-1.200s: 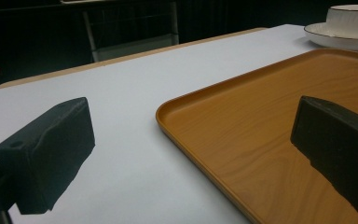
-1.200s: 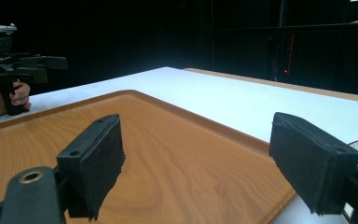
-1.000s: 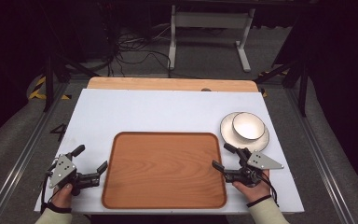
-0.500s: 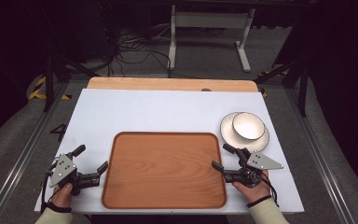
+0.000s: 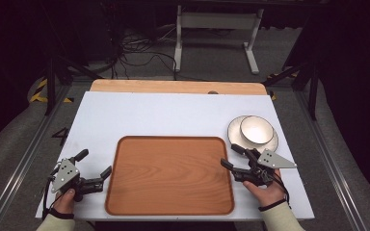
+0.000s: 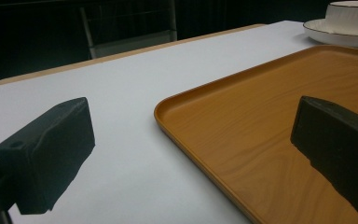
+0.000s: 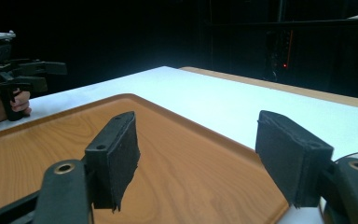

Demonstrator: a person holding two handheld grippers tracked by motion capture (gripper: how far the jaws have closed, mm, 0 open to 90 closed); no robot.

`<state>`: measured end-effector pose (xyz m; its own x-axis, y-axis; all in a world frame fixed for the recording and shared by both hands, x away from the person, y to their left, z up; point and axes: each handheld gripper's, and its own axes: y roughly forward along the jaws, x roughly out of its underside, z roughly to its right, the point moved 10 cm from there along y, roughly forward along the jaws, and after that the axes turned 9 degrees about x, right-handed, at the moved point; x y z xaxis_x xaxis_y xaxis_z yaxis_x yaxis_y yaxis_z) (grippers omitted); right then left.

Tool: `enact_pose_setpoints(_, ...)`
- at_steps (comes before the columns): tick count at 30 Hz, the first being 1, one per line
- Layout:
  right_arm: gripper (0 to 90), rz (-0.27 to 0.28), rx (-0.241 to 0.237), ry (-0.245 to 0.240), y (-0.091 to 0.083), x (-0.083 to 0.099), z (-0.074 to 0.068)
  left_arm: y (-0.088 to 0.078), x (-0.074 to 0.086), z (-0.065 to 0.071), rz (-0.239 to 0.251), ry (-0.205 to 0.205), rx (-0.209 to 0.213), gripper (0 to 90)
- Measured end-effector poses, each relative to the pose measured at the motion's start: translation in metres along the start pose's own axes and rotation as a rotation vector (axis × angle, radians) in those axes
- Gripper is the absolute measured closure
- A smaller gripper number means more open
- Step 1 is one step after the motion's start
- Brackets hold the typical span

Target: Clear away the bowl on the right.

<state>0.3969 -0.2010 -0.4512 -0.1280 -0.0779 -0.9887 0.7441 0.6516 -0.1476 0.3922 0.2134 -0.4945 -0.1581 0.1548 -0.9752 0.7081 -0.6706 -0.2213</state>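
A rounded wooden tray (image 5: pixel 169 175) lies bare near the table's front edge. A white bowl (image 5: pixel 256 130) sits on a white plate (image 5: pixel 271 143) just beyond the tray's right far corner. My left gripper (image 5: pixel 95 162) rests open beside the tray's left edge, and in the left gripper view its jaws stand wide apart, one over the white table, one over the tray (image 6: pixel 270 121). My right gripper (image 5: pixel 229 156) is open at the tray's right edge, short of the plate. Its jaws have just been closing, with nothing between them above the tray (image 7: pixel 182 158).
The white table top (image 5: pixel 173 115) has a wooden strip (image 5: pixel 173 86) along its far edge. Metal rails run down both sides. Beyond the table are a dark floor with cables and a grey stand (image 5: pixel 217 21). The left gripper (image 7: pixel 14 74) appears far off in the right gripper view.
The right gripper's jaws have drawn slightly closer together. Both hands, the tray, the bowl and the plate stay where they were.
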Motion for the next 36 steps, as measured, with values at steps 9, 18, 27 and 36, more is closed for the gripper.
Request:
enact_pose_setpoints(9, 32.5, -0.042, 0.024, -0.011, -0.003, -0.019, 0.009, 0.0, 0.0, 0.0, -0.006, -0.001, 0.003, 0.2)
enact_pose_setpoints(18, 34.7, -0.073, 0.037, 0.002, -0.005, -0.032, 0.017, 0.0, 0.0, 0.0, -0.006, 0.002, 0.004, 0.2)
enact_pose_setpoints(27, 34.8, -0.065, 0.067, 0.012, -0.005, -0.038, 0.032, 0.0, 0.0, 0.0, -0.007, 0.0, 0.004, 0.2)
enact_pose_setpoints(36, 34.7, -0.099, 0.115, -0.007, 0.0, -0.039, 0.058, -0.001, 0.0, 0.0, 0.002, 0.003, -0.001, 0.2)
